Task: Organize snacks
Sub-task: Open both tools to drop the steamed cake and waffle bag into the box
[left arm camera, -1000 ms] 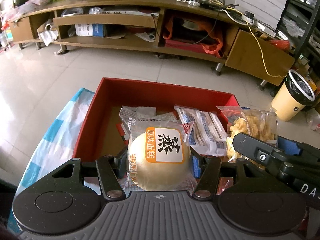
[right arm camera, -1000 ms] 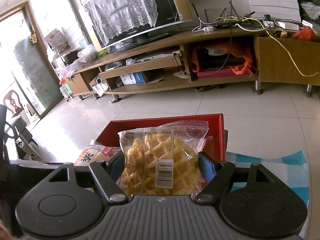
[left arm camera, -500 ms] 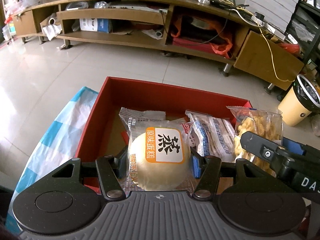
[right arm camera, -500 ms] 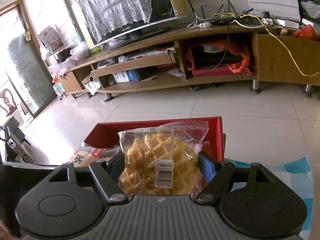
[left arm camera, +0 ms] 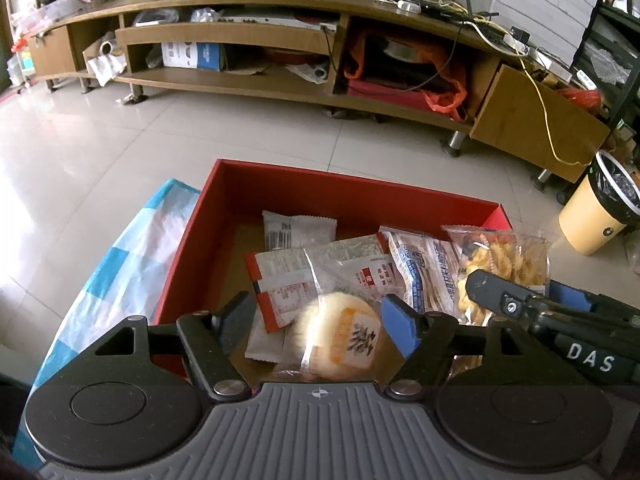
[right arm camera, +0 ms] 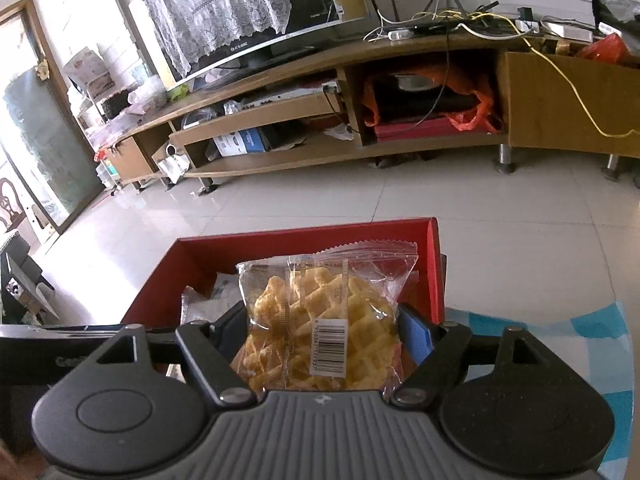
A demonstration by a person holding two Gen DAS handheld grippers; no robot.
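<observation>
The round cake packet [left arm camera: 340,336] is blurred — its label cannot be read. The waffle bag's [right arm camera: 324,328] lower end is hidden behind the right gripper's body. The red box's [left arm camera: 192,240] near wall is covered — its floor only partly seen.

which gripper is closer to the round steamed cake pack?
Left. The left gripper is open directly over the steamed cake pack in the red box; the right gripper, off right, grips the waffle bag.
</observation>
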